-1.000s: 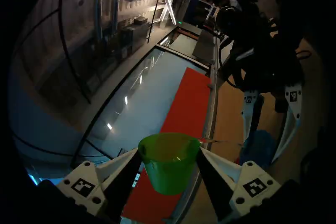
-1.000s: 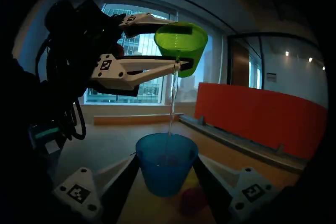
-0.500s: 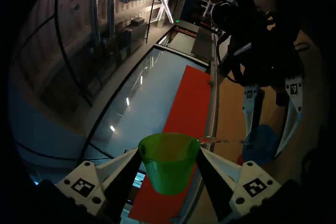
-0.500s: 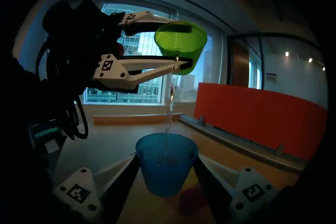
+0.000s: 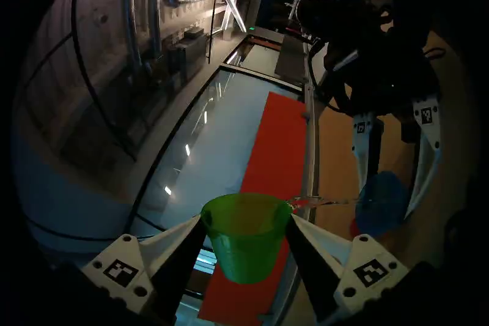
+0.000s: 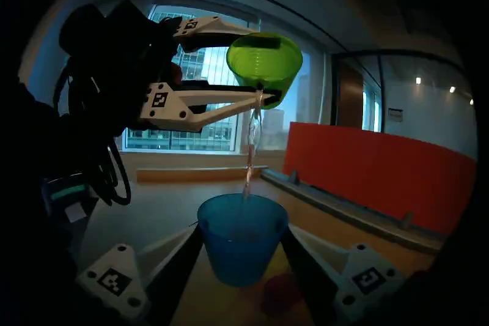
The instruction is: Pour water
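**Left gripper.** The left gripper (image 5: 246,223) has its jaws partly closed, with both fingers pressed against opposite sides of the green cup (image 5: 246,243). In the left gripper view the cup sits at 6 o'clock, with its rim toward the camera. In the right gripper view the same cup is at 12 o'clock, held high and tipped over so that its rim points downward.

**Water.** A thin stream of water (image 6: 250,148) leaves the lowest point of the green cup's rim. It falls straight down into the open mouth of the blue cup (image 6: 241,246). In the left gripper view the stream runs from the green rim toward 3 o'clock and ends at the blue cup.

**Right gripper.** The right gripper (image 6: 242,231) has its jaws partly closed, with one finger bearing on each side of the blue cup. The cup stands upright at 6 o'clock in the right gripper view, directly under the green cup and well apart from it. It cannot be told whether its base touches the wooden tabletop (image 6: 153,213).

**Surroundings.** A red panel (image 6: 379,167) runs along the table edge at 3 o'clock in the right gripper view. A window (image 6: 202,127) lies at 10 o'clock, behind the left gripper. A small reddish object (image 6: 278,286), too blurred to identify, lies just beyond the blue cup at 5 o'clock.
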`<act>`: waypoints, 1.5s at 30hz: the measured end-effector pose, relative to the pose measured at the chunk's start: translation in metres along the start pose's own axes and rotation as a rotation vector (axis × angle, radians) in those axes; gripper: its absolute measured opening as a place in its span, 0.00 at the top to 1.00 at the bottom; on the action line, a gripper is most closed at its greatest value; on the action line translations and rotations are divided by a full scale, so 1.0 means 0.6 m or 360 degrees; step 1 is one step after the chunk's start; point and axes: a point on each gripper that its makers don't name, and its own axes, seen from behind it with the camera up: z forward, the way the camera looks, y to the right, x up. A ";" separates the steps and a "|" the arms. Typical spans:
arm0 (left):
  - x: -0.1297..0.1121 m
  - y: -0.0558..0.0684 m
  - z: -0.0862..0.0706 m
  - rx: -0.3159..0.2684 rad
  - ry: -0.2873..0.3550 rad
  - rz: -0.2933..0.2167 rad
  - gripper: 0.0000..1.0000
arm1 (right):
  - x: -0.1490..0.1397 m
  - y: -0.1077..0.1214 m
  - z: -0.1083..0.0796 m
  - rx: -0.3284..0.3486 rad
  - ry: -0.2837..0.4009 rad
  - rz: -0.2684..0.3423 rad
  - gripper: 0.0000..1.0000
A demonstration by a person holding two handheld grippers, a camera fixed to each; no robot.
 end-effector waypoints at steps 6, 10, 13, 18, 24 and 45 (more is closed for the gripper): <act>0.006 -0.006 -0.002 -0.0001 0.0007 0.0031 0.14 | 0.004 -0.001 0.000 -0.0003 0.0005 0.0000 0.12; 0.008 -0.014 -0.004 0.0000 0.0006 0.0059 0.14 | 0.005 -0.002 0.000 -0.0004 0.0008 -0.0002 0.12; 0.009 -0.017 -0.004 0.0001 0.0004 0.0079 0.14 | 0.004 -0.002 0.000 -0.0005 0.0009 -0.0003 0.12; 0.013 -0.020 -0.004 -0.0001 0.0007 0.0110 0.14 | 0.005 -0.004 -0.001 -0.0007 0.0011 -0.0004 0.12; 0.017 -0.020 -0.004 -0.0004 0.0009 0.0148 0.14 | 0.006 -0.004 -0.003 -0.0008 0.0016 -0.0002 0.12; 0.030 -0.019 0.000 0.0000 0.0009 0.0327 0.14 | 0.011 -0.002 -0.006 -0.0021 0.0026 -0.0009 0.12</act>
